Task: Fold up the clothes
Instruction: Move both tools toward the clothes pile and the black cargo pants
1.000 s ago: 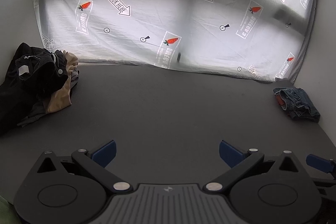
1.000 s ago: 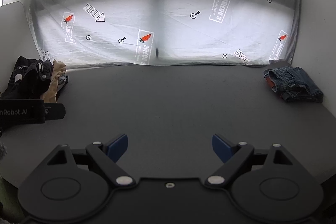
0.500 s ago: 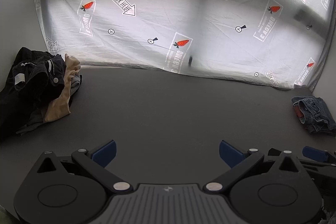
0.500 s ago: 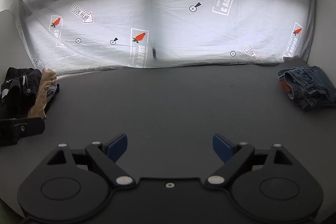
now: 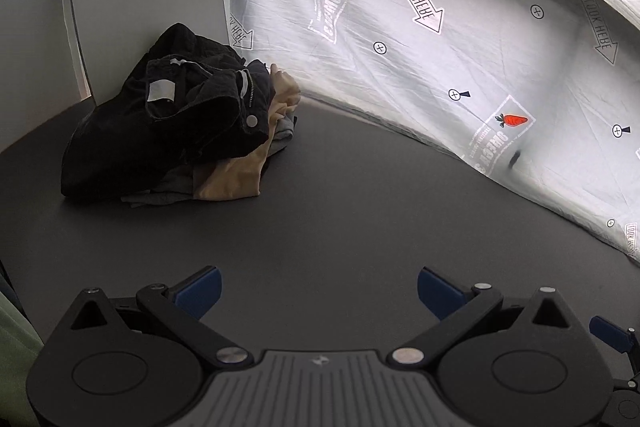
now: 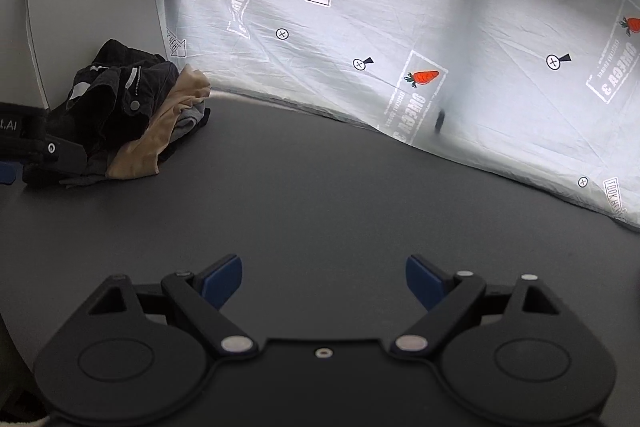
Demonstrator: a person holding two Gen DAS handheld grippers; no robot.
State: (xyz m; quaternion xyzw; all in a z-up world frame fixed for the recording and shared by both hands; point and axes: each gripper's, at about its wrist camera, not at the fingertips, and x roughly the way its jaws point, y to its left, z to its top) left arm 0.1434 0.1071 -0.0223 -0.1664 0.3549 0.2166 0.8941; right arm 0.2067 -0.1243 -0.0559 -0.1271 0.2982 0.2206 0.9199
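Two open, empty grippers, left gripper (image 5: 318,287) and right gripper (image 6: 324,277), have swung leftward over the dark grey counter (image 5: 340,219) within the last second, toward the crumpled pile of black, tan and grey clothes (image 5: 176,131) in its far-left corner. The folded jeans have dropped from view; picking up the next garment looks imminent.
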